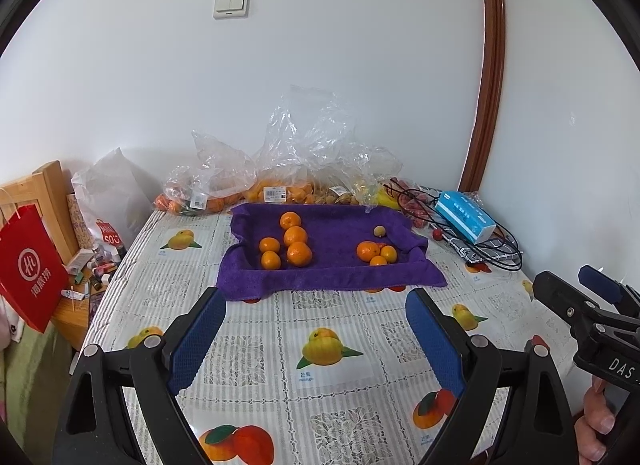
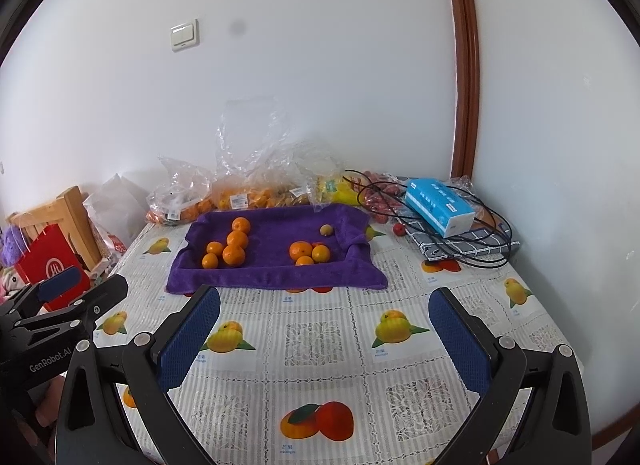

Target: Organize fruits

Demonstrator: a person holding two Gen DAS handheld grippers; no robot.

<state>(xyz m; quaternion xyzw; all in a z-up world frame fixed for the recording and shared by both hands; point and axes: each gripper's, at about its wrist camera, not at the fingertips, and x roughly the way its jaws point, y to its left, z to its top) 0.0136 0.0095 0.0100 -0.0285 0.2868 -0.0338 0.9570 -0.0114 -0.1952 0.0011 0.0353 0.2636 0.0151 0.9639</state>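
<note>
Left gripper and right gripper: both spread wide, holding nothing, hovering over the table. Straight ahead, purple towel bearing two separate clusters of oranges. Sorted already or mid-sorting: cannot tell.

a purple towel lies spread with raised edges, holding two clusters of oranges — five on the left, three on the right — and one small pale fruit at far right.
</note>
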